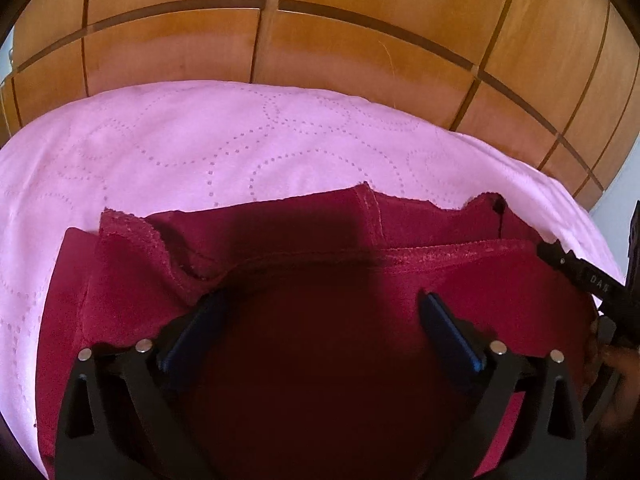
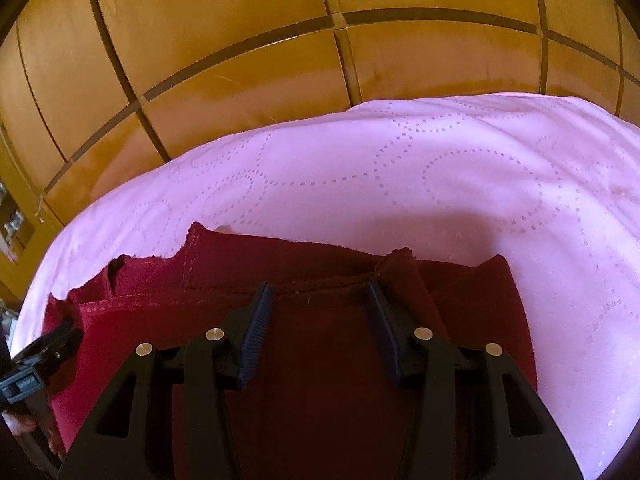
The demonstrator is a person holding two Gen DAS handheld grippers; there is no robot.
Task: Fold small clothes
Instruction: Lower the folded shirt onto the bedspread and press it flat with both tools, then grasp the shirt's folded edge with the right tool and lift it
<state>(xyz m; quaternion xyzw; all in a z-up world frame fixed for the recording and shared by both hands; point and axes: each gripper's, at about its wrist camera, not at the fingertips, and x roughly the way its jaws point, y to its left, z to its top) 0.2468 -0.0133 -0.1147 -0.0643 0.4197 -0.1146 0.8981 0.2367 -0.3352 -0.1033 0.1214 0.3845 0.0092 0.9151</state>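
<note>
A dark red garment (image 1: 312, 352) lies on the pink bedcover (image 1: 240, 144), with its far edge partly folded back and a seam showing. My left gripper (image 1: 322, 300) is open, its jaws wide apart just above the cloth near that folded edge, holding nothing. The same garment (image 2: 320, 380) fills the lower right wrist view on the bedcover (image 2: 480, 184). My right gripper (image 2: 320, 290) is open over the garment's hem, jaws apart, nothing between them. Each gripper shows at the edge of the other's view.
A wooden wardrobe (image 1: 320, 32) with panelled doors stands behind the bed, also in the right wrist view (image 2: 240, 40). The pink bedcover stretches beyond the garment to the far edge.
</note>
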